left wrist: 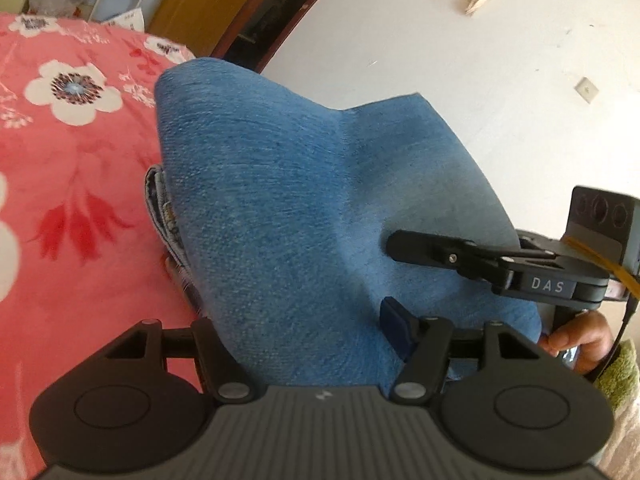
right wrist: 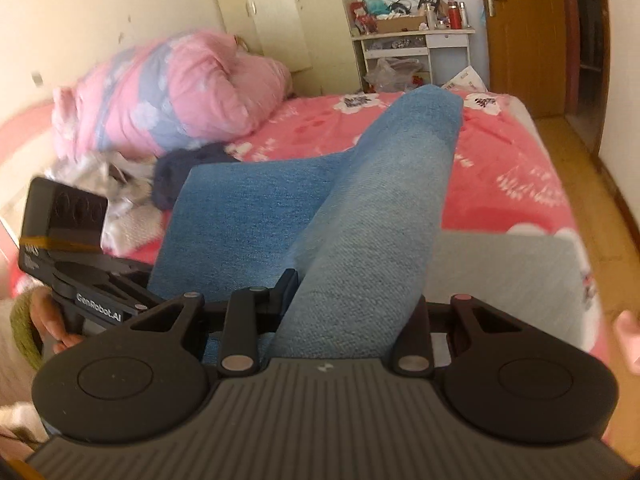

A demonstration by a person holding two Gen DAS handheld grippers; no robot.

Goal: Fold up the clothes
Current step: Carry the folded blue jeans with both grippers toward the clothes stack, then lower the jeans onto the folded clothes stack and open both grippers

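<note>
Left wrist view: blue denim garment (left wrist: 280,208), probably jeans, fills the frame, lifted off the pink floral bedsheet (left wrist: 72,152) and draped up over the left gripper (left wrist: 304,344). Cloth runs straight down between its fingers, jaws closed on the denim, one blue pad (left wrist: 394,320) visible pressing the right side. Right gripper (left wrist: 404,246) comes in from the right with a hand (left wrist: 576,338) on its grip; its black fingers sit against the same denim, tip contact hidden by fabric from here. Right wrist view: a pale-blue denim fold (right wrist: 380,216) rises between the right gripper's fingers, jaws clamped on it, far end hanging over the bed. A darker flat panel of the same denim (right wrist: 248,216) stretches left toward the left gripper (right wrist: 144,300), which holds that side; its tips are hidden behind the cloth. Far left on the bed: a bundled pink quilt (right wrist: 168,96) and a loose heap of other clothes (right wrist: 120,184). White desk (right wrist: 412,44) and brown wooden door (right wrist: 520,40) at the far wall. Status, my read: mid-fold. Garment is airborne between both tools, one fold looks in, nothing laid flat yet. Remaining: lay it down, square it, then tackle the heap.
</note>
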